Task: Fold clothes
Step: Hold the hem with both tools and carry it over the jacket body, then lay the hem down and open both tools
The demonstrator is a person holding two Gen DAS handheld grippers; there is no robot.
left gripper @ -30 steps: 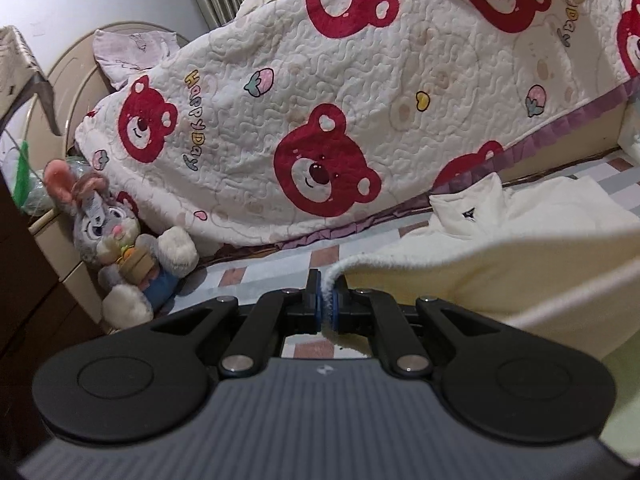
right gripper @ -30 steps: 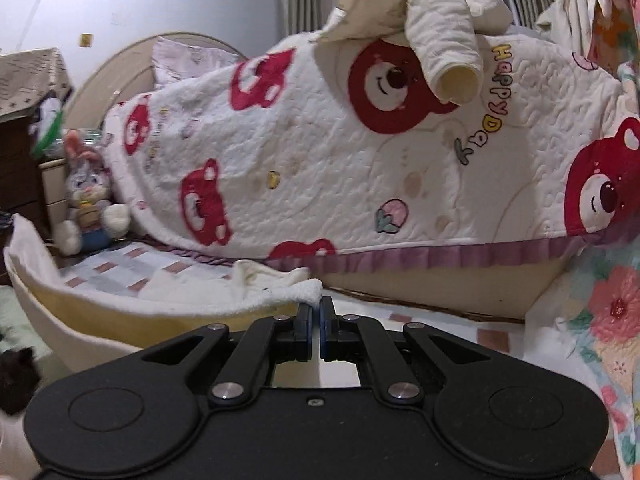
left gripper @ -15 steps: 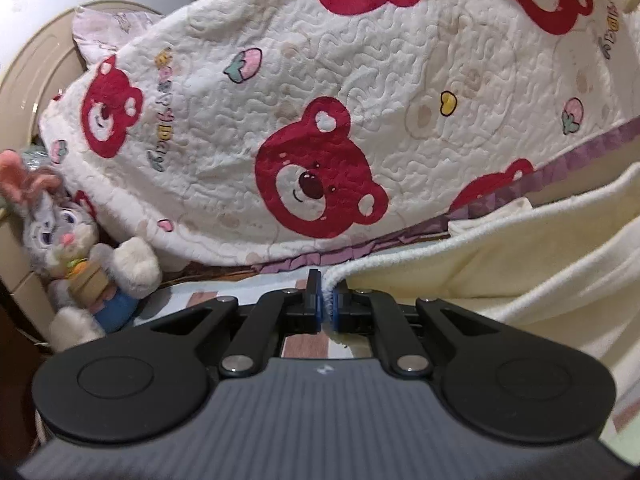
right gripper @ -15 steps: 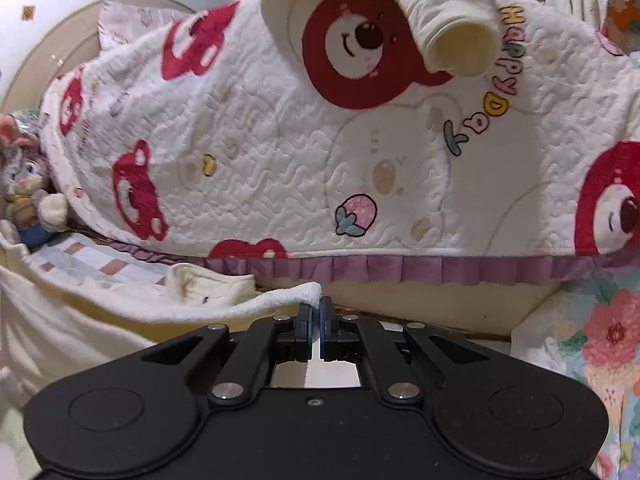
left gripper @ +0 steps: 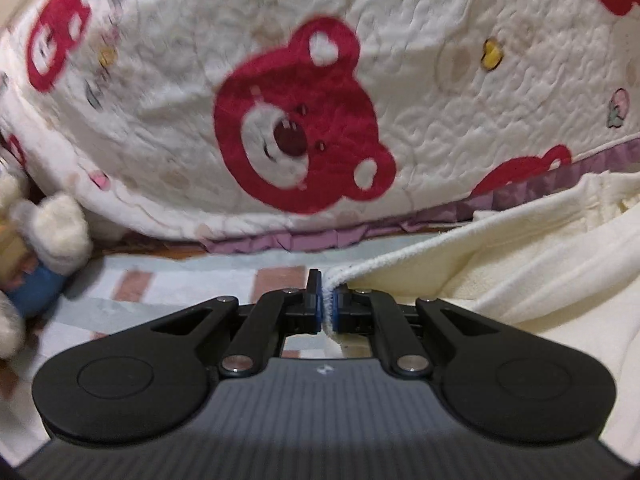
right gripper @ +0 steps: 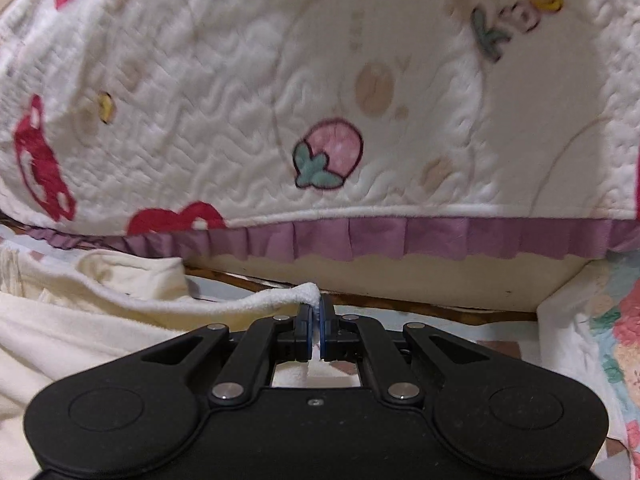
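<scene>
In the left wrist view, the left gripper (left gripper: 329, 307) is pinching the fleecy hem of the cream garment (left gripper: 520, 280), fingers nearly together, cloth trailing right before the bear quilt (left gripper: 420, 92).

In the right wrist view, the right gripper (right gripper: 316, 330) is likewise clamping the garment's edge, which is draping left.

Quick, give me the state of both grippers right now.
Left gripper: shut on the cream garment, pinching its edge.
Right gripper: shut on the same cream garment, at another edge.

Bear-print quilt (left gripper: 400, 100) with purple ruffle (right gripper: 400, 236), plush rabbit (left gripper: 36, 248), checked sheet (left gripper: 160, 292)
</scene>
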